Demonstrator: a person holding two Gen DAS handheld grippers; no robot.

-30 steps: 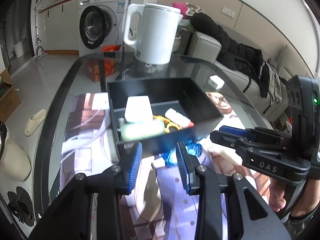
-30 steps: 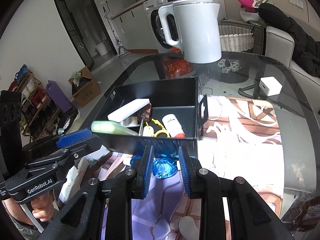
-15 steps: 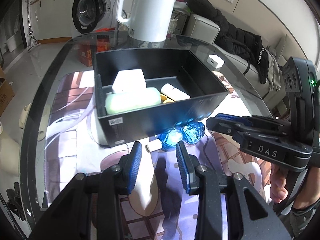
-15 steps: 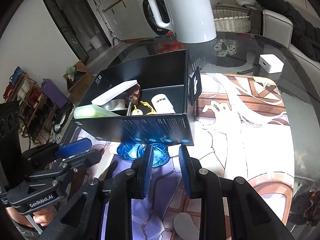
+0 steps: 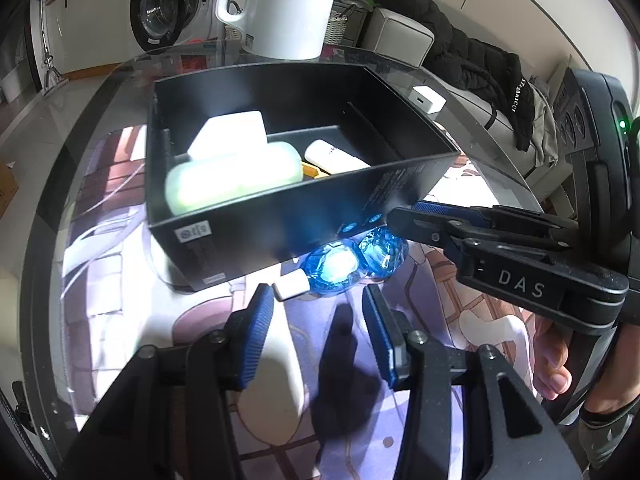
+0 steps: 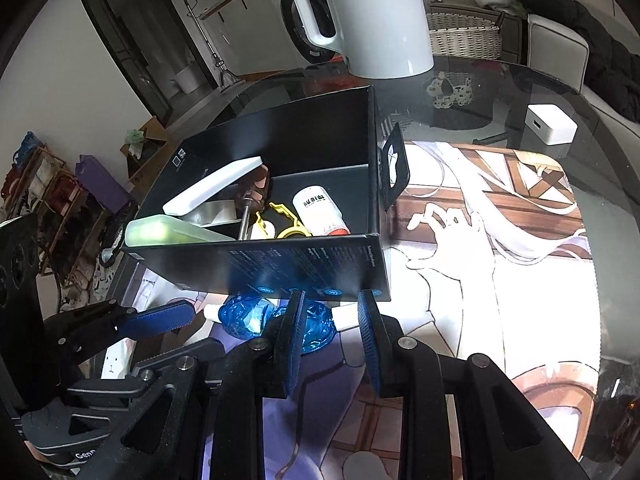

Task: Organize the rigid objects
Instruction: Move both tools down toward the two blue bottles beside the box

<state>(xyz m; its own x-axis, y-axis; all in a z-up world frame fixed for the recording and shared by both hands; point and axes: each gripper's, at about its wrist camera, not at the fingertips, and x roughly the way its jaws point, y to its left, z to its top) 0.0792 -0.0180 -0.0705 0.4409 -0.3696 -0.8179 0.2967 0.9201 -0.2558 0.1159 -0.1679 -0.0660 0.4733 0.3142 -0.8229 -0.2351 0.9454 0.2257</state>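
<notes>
A black box (image 5: 280, 224) (image 6: 304, 268) stands on the printed mat. It holds a pale green case (image 5: 236, 180) (image 6: 168, 232), a white flat box (image 5: 232, 132) (image 6: 212, 188), a white bottle (image 6: 318, 212), a yellow piece (image 6: 290, 226) and a brown-handled tool (image 6: 250, 196). A blue faceted bottle with a white cap (image 5: 344, 262) (image 6: 260, 318) lies on the mat against the box's near wall. My left gripper (image 5: 316, 322) is open just short of the bottle. My right gripper (image 6: 328, 336) is open beside it, with one pad over its end.
A white kettle (image 5: 280, 4) (image 6: 372, 16) stands behind the box on the glass table (image 5: 64, 128). A small white charger (image 6: 550, 124) lies at the back right. A washing machine (image 5: 168, 4) and a sofa with a black jacket (image 5: 472, 60) stand beyond.
Both grippers have risen and tilted down, so the box and the blue bottle sit lower and closer in view. Both stay open.
</notes>
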